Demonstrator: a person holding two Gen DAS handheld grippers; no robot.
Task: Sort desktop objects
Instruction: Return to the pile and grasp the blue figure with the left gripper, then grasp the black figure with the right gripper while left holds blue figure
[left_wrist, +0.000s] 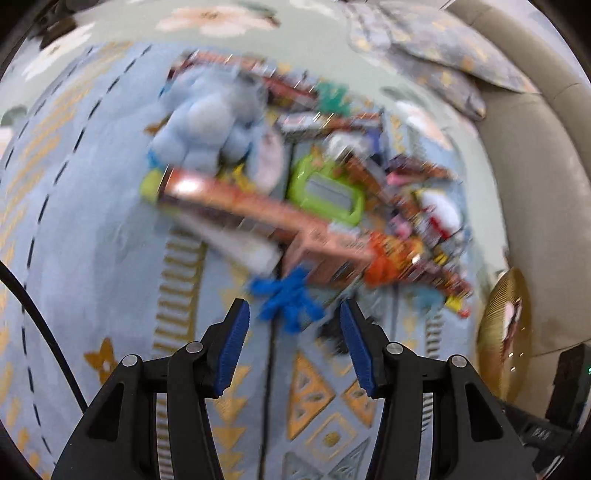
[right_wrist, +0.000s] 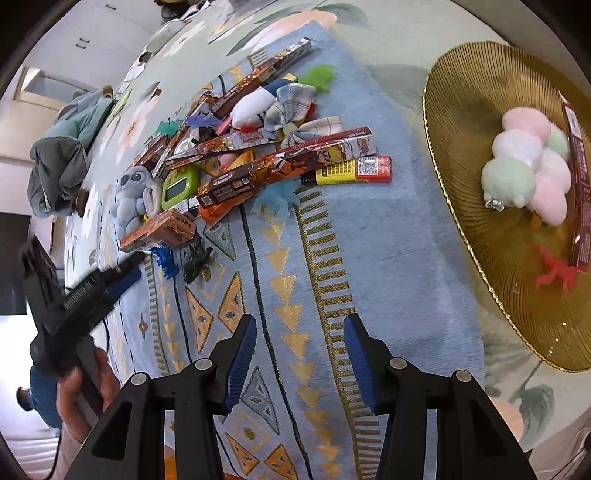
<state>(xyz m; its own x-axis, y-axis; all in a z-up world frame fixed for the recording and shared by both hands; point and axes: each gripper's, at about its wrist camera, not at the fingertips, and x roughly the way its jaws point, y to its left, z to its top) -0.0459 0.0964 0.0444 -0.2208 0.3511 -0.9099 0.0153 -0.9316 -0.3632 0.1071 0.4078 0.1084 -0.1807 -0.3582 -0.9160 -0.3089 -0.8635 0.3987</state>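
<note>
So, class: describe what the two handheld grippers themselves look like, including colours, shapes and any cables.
Both grippers, left gripper and right gripper, have angular black frames with round silver bolts. Each carries two ribbed blue pads. A black cable curves beside the left one.

text: none legible | QR code: yellow-red tube (right_wrist: 351, 170)

I'm in a home, likely a bedroom: a floral bedspread (right_wrist: 155, 110) under a patterned blue mat (right_wrist: 369, 240), a pillow (left_wrist: 424, 48) at one o'clock, crumpled clothes (right_wrist: 59, 162) at ten o'clock.
</note>
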